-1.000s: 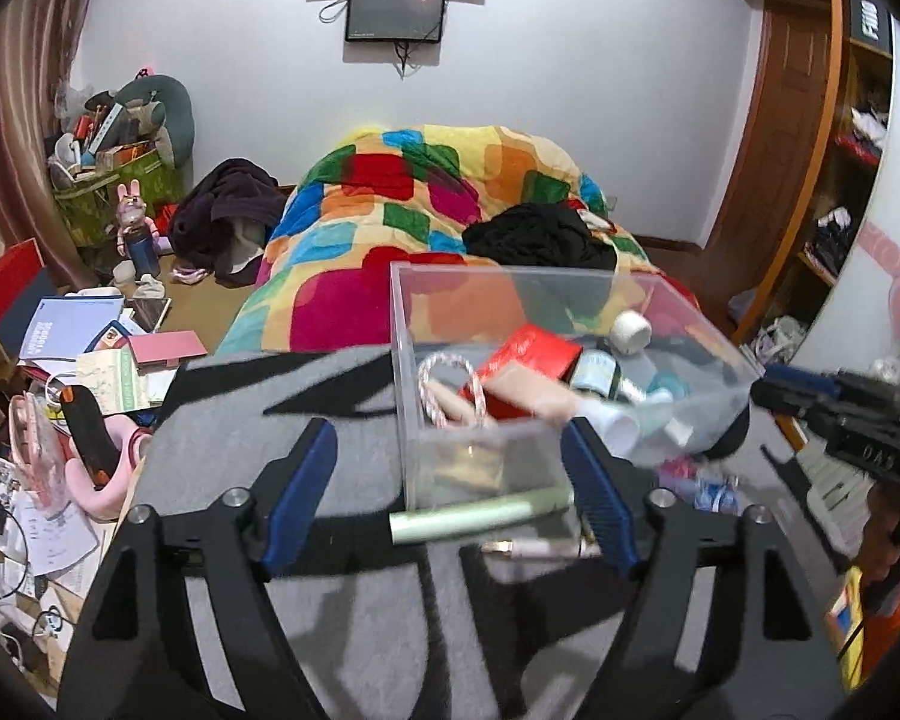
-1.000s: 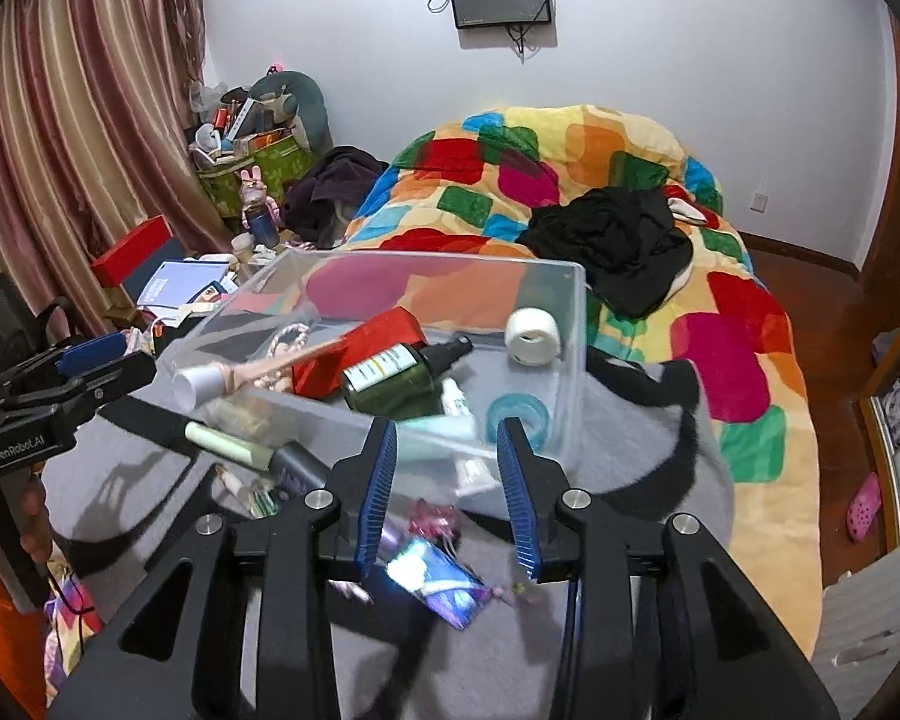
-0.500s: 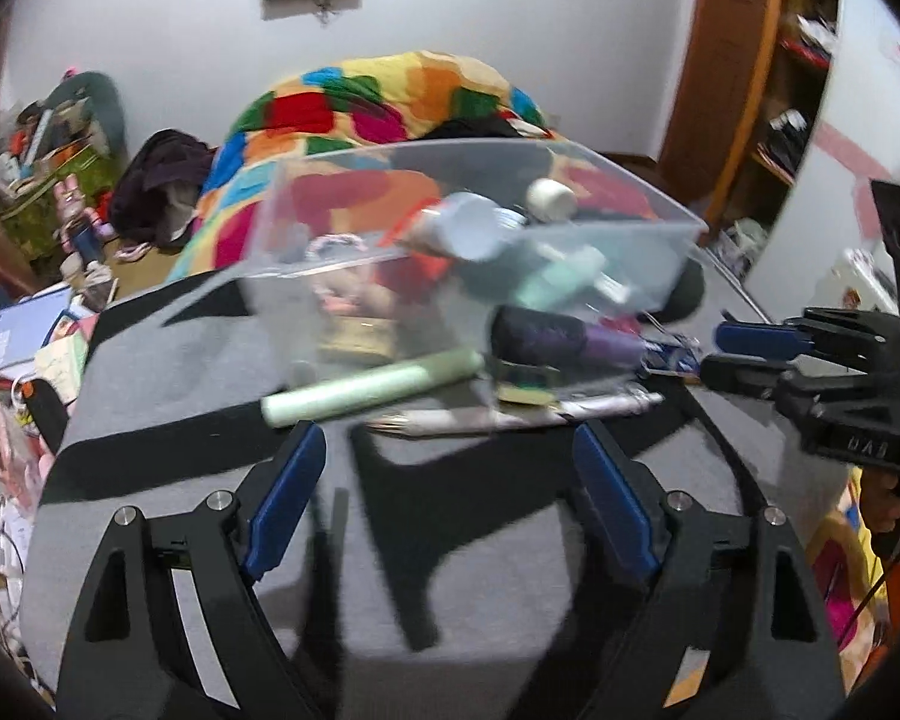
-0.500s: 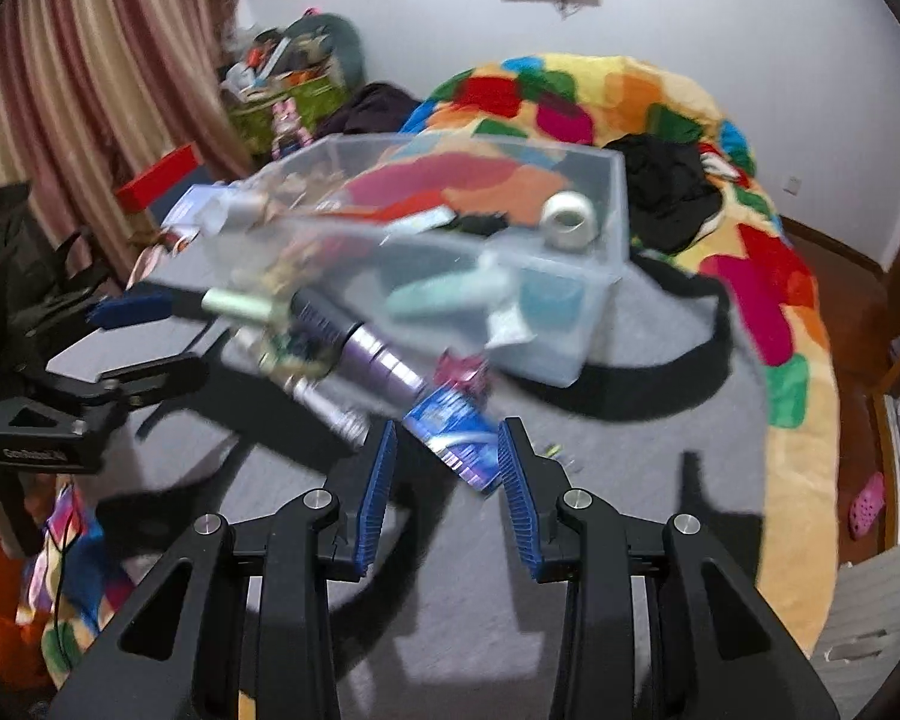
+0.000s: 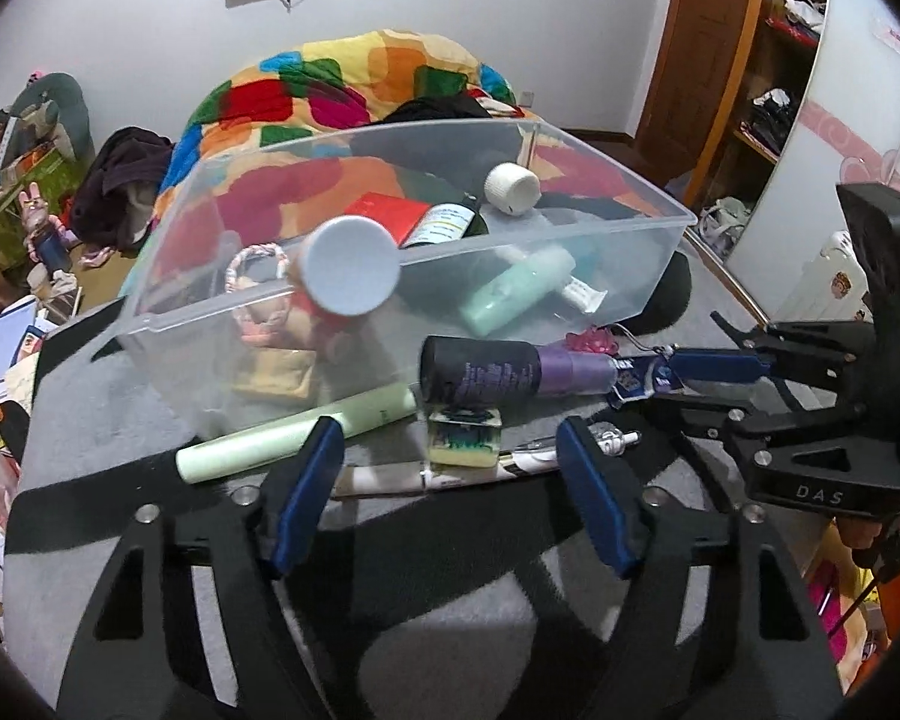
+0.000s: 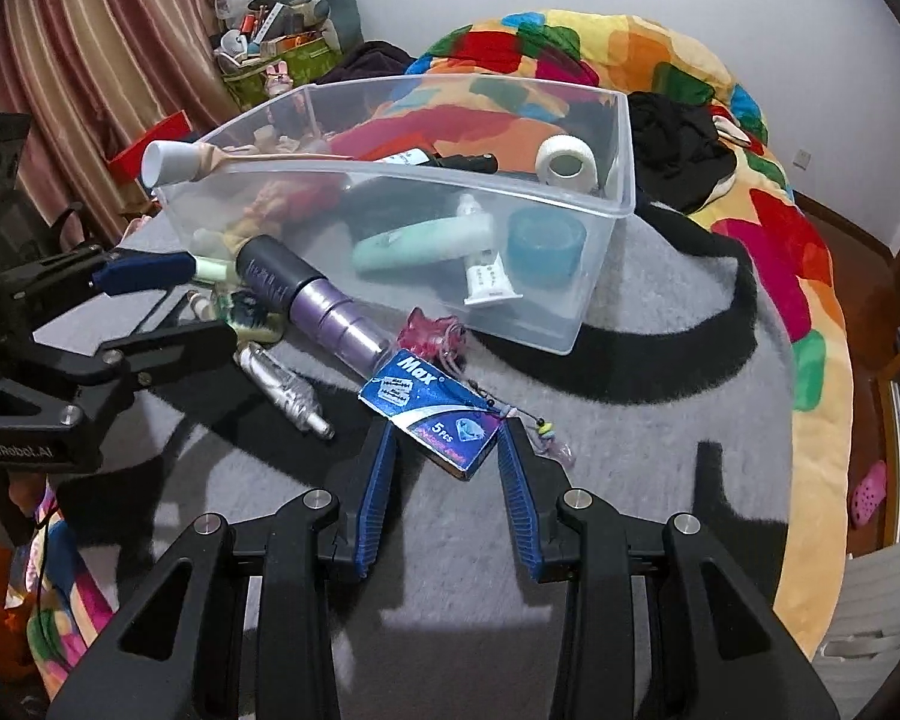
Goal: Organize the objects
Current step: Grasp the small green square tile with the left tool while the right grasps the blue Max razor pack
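Observation:
A clear plastic bin [image 5: 660, 240] [image 6: 621, 180] with bottles, tubes and tape rolls stands on a grey-and-black blanket. In front of it lie a pale green tube [image 5: 294, 432], a black-and-purple bottle [image 5: 498, 369] [image 6: 312, 300], a small square jar [image 5: 463, 438], a silver vial [image 6: 282, 387] and a blue "Max" box [image 6: 432, 411]. My left gripper [image 5: 450, 468] is open, its fingers either side of the square jar. My right gripper [image 6: 447, 450] is open around the near end of the blue box.
A pink hair clip [image 6: 432, 330] and a beaded charm [image 6: 546, 432] lie by the box. A bed with a colourful quilt [image 6: 630, 54] is behind. Clutter and curtains [image 6: 90, 60] are at left, a wardrobe [image 5: 750, 60] at right.
Both grippers have dropped lower and moved in toward the loose items in front of the bin. The right one now straddles the blue box, the left one the square jar.

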Tool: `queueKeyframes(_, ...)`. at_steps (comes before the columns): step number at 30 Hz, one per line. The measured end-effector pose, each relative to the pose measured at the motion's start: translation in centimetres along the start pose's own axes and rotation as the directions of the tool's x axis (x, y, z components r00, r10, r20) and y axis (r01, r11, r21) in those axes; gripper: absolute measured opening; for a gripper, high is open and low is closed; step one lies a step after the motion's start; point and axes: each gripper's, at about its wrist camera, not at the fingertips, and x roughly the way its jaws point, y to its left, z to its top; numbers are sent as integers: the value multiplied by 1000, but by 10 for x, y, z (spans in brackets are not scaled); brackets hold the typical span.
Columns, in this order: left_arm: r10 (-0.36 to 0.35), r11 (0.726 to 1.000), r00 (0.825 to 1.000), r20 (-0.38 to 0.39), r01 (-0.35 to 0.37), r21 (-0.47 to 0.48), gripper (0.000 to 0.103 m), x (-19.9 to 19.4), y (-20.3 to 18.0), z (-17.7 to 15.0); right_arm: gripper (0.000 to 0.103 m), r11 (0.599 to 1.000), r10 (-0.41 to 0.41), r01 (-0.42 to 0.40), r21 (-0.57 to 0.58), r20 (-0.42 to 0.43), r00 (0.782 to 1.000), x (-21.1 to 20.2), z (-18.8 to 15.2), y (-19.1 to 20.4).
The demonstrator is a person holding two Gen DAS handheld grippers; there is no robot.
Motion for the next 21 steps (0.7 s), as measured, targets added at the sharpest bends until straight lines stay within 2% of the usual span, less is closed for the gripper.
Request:
queueKeyframes(3, -2, 1000, 1000, -11, 2, 0, 65, 6, 0, 1, 37, 1000, -8, 8, -16, -3, 1000, 3, 4, 1)
queueKeyframes(6, -12, 1000, 1000, -23, 11, -12, 55, 10, 2, 0, 53, 999, -29, 29, -25, -10, 1000, 6, 9, 3)
queueKeyframes(8, -15, 1000, 1000, -23, 15, -22, 47, 11, 4, 0, 54, 999, -28, 28, -34, -14, 999, 9, 11, 4)
queueKeyframes(10, -27, 999, 999, -22, 26, -31, 33, 11, 6, 0, 54, 999, -28, 27, -39, -15, 999, 11, 13, 5)
queueKeyframes(12, -41, 999, 999, -19, 40, -36, 26, 11, 8, 0, 54, 999, -30, 29, -43, -10, 1000, 12, 14, 8)
queueKeyframes(15, -35, 999, 999, -10, 34, -30, 25, 8, 7, -4, 50, 998, -38, 38, -55, -1, 999, 13, 14, 13)
queueKeyframes(21, -51, 997, 999, 14, 52, -54, 24, -4, 10, -12, 49, 999, -27, 28, -46, 10, 1000, 5, 5, 16)
